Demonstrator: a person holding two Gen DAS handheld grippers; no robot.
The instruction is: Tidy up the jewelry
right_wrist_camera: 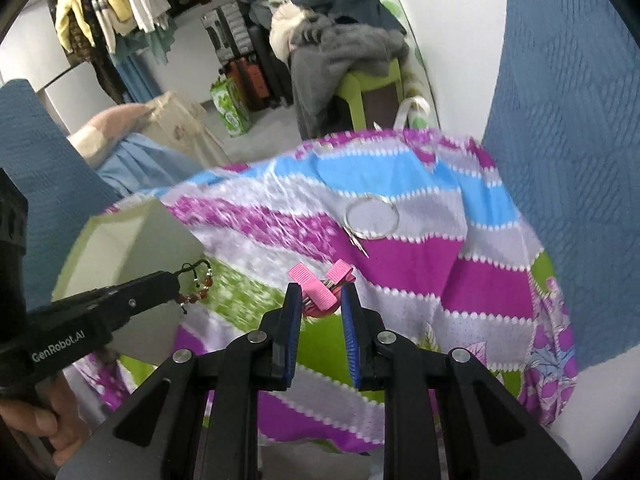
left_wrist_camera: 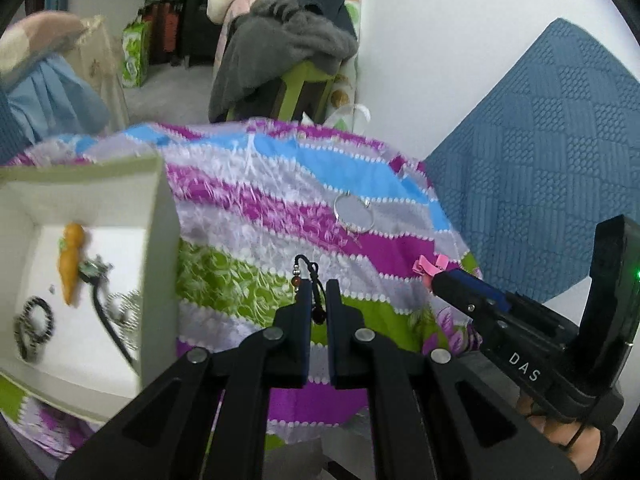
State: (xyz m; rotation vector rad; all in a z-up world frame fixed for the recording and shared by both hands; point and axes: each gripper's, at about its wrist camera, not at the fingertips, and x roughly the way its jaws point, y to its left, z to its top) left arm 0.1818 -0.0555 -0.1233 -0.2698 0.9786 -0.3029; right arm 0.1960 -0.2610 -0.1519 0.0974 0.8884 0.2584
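My left gripper (left_wrist_camera: 318,286) is shut on a black cord bracelet with red beads (left_wrist_camera: 316,300), held above the striped cloth; it also shows in the right wrist view (right_wrist_camera: 196,286). My right gripper (right_wrist_camera: 322,294) is shut on a pink bow hair clip (right_wrist_camera: 322,280), which also shows in the left wrist view (left_wrist_camera: 430,266). A silver hoop ring (left_wrist_camera: 356,214) lies on the cloth further back (right_wrist_camera: 372,216). A white open box (left_wrist_camera: 160,208) at left holds an orange carrot charm (left_wrist_camera: 72,264), black bead bracelets (left_wrist_camera: 34,326) and a silver piece (left_wrist_camera: 126,308).
The striped purple, blue and green cloth (left_wrist_camera: 248,208) covers the surface. A blue textured fabric (left_wrist_camera: 540,160) hangs at right against a white wall. A chair piled with grey clothes (left_wrist_camera: 280,48) stands behind.
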